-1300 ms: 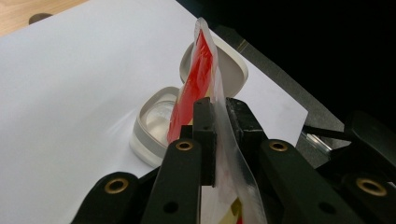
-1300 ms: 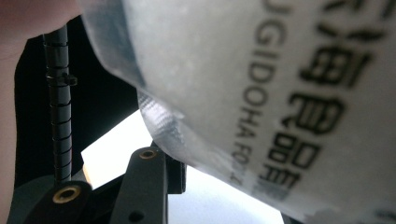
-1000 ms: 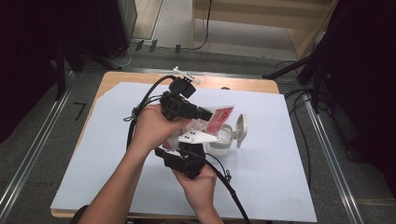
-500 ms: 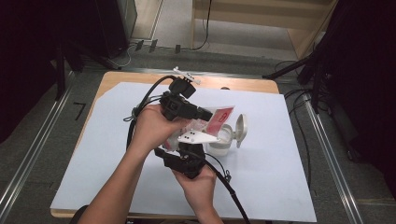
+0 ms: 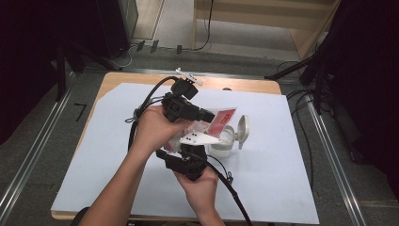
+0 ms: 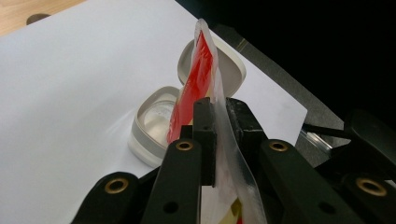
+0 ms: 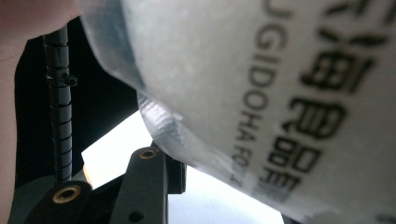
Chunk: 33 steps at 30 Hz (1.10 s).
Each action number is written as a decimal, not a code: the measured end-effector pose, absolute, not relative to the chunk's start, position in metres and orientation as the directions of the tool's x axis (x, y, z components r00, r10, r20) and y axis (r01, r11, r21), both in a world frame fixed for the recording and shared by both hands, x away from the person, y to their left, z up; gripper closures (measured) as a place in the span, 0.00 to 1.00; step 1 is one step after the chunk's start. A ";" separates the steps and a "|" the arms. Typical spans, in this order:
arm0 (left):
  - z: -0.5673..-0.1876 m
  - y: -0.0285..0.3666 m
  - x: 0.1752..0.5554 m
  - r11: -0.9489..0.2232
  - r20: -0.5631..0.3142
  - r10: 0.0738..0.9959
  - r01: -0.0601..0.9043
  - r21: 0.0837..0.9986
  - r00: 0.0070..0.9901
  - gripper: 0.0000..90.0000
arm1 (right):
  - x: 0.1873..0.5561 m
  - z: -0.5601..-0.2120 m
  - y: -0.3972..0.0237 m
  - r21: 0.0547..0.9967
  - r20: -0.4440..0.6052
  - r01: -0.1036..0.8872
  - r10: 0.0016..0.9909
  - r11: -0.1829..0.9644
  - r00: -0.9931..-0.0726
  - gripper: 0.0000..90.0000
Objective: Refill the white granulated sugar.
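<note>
In the high view the left forearm reaches in from the lower left, its hand wrapped around the left gripper (image 5: 207, 114), which points level to the right with its jaws clamped on the edge of a red-and-clear plastic pouch (image 5: 219, 120) held above the white-covered tabletop (image 5: 94, 155). Just beside it, the right hand comes up from the bottom edge holding the right gripper (image 5: 190, 143) pointed away from the person at the pouch's near end, where I cannot tell whether its jaws pinch the plastic. Right of both, a small round white container (image 5: 225, 141) sits under the pouch with its hinged lid (image 5: 243, 130) flipped open.
</note>
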<state>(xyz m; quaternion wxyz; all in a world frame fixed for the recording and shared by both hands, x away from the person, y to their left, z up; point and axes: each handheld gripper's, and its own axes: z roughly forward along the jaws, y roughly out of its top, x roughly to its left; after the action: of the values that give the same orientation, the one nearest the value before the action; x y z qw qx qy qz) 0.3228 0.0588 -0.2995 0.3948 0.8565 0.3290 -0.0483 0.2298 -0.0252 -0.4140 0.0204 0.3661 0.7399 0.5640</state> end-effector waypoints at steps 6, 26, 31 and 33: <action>-0.300 0.059 0.323 -0.473 -0.343 0.524 0.601 0.644 0.780 0.93 | 0.230 -0.415 -0.025 0.850 0.382 0.518 0.566 0.095 -0.731 0.71; -0.301 0.059 0.324 -0.462 -0.353 0.525 0.608 0.646 0.774 0.93 | 0.230 -0.414 -0.025 0.849 0.382 0.519 0.564 0.099 -0.732 0.71; -0.300 0.058 0.323 -0.467 -0.344 0.524 0.601 0.648 0.779 0.93 | 0.230 -0.414 -0.026 0.850 0.383 0.519 0.565 0.096 -0.731 0.71; -0.300 0.058 0.323 -0.456 -0.351 0.524 0.603 0.654 0.776 0.93 | 0.230 -0.414 -0.026 0.848 0.386 0.522 0.565 0.094 -0.730 0.71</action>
<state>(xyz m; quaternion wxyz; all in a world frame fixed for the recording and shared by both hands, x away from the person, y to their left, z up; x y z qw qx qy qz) 0.3227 0.0576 -0.2997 0.4029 0.8519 0.3308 -0.0493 0.2299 -0.0258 -0.4136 0.0191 0.3672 0.7393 0.5641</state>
